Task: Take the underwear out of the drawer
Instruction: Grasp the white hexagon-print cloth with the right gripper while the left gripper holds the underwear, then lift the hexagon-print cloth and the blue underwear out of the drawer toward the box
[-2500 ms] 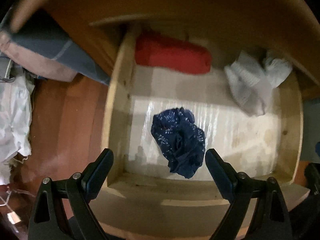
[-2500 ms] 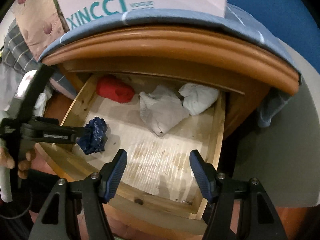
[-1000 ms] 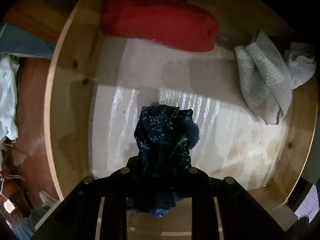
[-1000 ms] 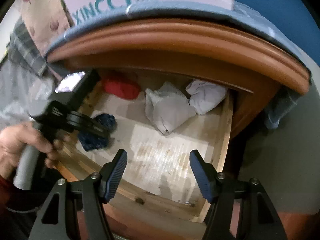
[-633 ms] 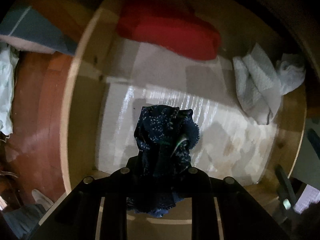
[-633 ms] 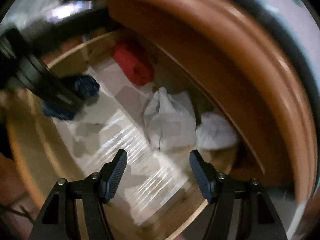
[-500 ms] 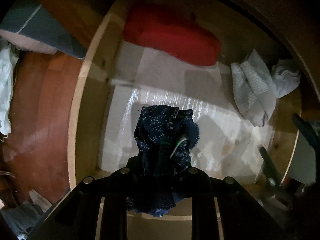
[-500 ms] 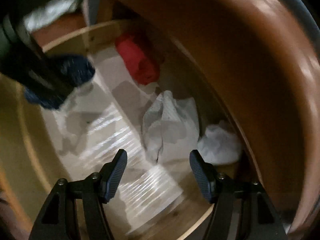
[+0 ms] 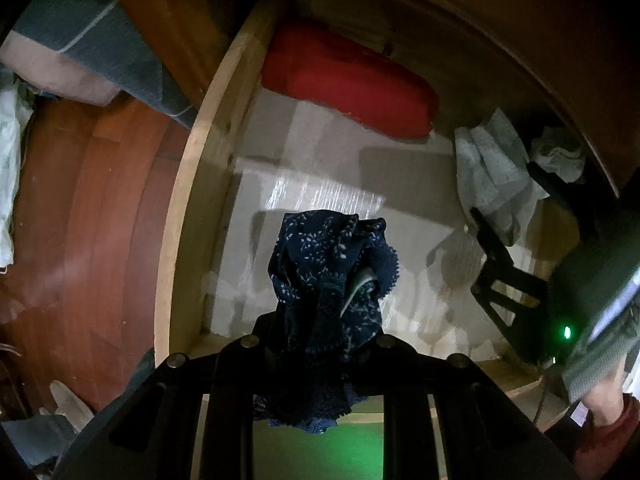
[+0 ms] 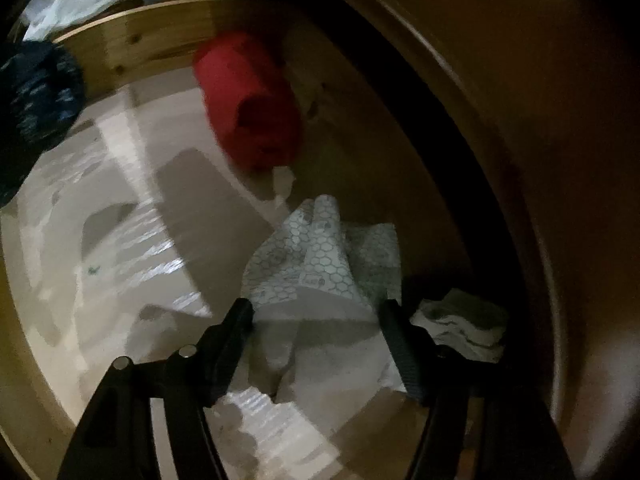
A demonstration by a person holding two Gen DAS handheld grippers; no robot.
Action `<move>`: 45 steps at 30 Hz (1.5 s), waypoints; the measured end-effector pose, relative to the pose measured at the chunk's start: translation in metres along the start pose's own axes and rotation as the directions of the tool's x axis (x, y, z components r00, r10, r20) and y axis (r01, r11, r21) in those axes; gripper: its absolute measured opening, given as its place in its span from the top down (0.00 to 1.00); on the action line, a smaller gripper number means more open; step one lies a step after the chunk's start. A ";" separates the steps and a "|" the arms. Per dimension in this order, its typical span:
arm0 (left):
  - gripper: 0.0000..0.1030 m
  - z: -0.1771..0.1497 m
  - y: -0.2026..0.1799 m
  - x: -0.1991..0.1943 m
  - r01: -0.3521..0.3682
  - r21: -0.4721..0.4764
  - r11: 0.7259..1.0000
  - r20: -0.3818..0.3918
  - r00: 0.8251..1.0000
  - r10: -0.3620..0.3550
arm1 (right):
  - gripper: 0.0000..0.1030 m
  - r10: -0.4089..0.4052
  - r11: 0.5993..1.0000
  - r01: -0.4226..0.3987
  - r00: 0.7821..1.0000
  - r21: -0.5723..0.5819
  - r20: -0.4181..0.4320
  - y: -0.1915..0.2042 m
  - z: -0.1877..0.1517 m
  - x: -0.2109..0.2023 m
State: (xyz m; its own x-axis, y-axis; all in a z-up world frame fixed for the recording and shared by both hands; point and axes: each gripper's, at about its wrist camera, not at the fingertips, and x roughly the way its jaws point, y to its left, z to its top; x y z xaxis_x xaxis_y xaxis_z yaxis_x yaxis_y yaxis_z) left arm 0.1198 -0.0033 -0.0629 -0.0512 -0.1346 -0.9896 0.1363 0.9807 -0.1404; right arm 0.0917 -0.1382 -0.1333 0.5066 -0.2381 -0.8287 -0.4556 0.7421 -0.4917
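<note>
Clamping navy underwear (image 9: 332, 280): left hand-held gripper (image 9: 316, 344) | right hand-held gripper (image 10: 316, 320) agape astride patterned cloth (image 10: 320, 256) | red roll (image 10: 248, 100) behind

Below me the wooden drawer (image 9: 188, 216) has a pale liner; on it lie a red roll (image 9: 344, 84), a hexagon-print cloth (image 10: 320, 256) and a white bundle (image 10: 460, 324).

Off to your left lies a reddish wooden floor (image 9: 80, 216). A blue-grey striped cloth (image 9: 92, 48) hangs at the far left, pale crumpled fabric (image 9: 12, 168) sits at the left edge, and a white scrap (image 9: 70, 402) lies near left.
</note>
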 end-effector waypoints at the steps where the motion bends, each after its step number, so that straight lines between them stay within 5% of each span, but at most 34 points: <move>1: 0.81 0.000 -0.001 -0.001 0.003 0.005 1.000 0.001 1.000 -0.003 | 0.23 0.001 1.000 -0.001 1.000 0.008 -0.003 -0.002 0.000 0.005; 9: 0.81 -0.003 0.004 -0.002 0.011 0.012 1.000 -0.003 1.000 -0.011 | 0.17 0.044 0.999 -0.043 0.998 -0.005 0.050 -0.009 -0.009 0.018; 14: 0.81 -0.003 0.002 -0.003 0.010 0.008 1.000 0.002 1.000 -0.010 | 0.41 0.114 0.992 -0.115 0.993 0.042 0.042 -0.017 -0.015 0.021; 20: 0.81 -0.004 -0.001 -0.004 0.014 0.005 1.000 0.007 1.000 -0.014 | 0.53 0.193 0.975 -0.193 0.981 0.112 0.006 -0.029 -0.015 0.020; 36: 0.81 -0.010 0.001 -0.005 0.028 0.036 0.999 0.028 0.999 -0.029 | 0.57 0.353 0.922 -0.322 0.927 0.216 -0.127 -0.053 0.017 0.018; 45: 0.81 -0.013 -0.003 -0.009 0.021 0.062 0.998 0.033 0.999 -0.024 | 0.57 0.361 0.924 -0.330 0.920 0.195 -0.151 -0.047 0.012 0.010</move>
State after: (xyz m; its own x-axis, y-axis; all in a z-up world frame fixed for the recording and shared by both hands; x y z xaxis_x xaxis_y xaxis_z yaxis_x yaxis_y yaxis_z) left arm 0.1066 -0.0032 -0.0536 -0.0216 -0.1622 -0.9865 0.1962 0.9669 -0.1633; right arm 0.1272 -0.1678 -0.1154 0.1912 -0.0461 -0.9805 -0.4450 0.8863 -0.1284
